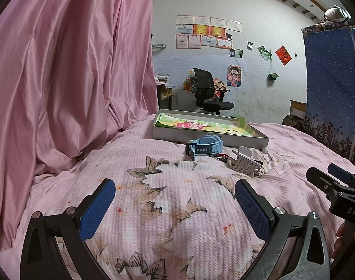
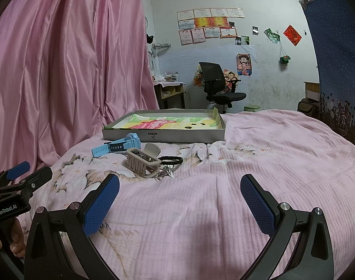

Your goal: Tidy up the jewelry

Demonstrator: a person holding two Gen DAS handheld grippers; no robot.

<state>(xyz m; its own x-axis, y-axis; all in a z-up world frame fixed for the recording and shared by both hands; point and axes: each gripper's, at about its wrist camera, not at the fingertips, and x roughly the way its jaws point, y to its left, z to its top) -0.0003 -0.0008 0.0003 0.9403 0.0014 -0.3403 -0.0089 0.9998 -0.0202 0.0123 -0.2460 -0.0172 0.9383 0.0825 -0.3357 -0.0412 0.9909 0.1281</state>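
Both claws hover low over a bed, spread wide and grasping nothing. From its own camera the left claw [image 1: 175, 200] shows blue textured pads parted over a pink floral bedspread [image 1: 177, 233]; the right claw [image 2: 179, 200] is parted the same way over a plainer pink stretch of that cover. Each claw also appears at the edge of the other's view, so the two sit side by side, left beside right, both facing the same small heap of accessories.

That heap lies ahead of the claws, near the middle of the bed. It holds a light blue watch [image 2: 118, 145] with a chunky case and a strap with holes, a beige hair clip [image 2: 142, 162] resting on its side, a black hair tie [image 2: 171, 159] just beside the clip, and some thin tangled pieces, possibly a chain, too small to identify. Just behind the heap sits a shallow grey box [image 2: 163, 136], open at the top and lined with colourful paper, seemingly the place where the pieces are meant to go.

Nothing from the heap clearly lies in the box, so the sorting appears not yet begun. With both claws released and pointed at the pile, either could reach forward first; the clip lies closest to the right one.

A pink curtain [image 1: 60, 81] hangs along the left side of the bed.
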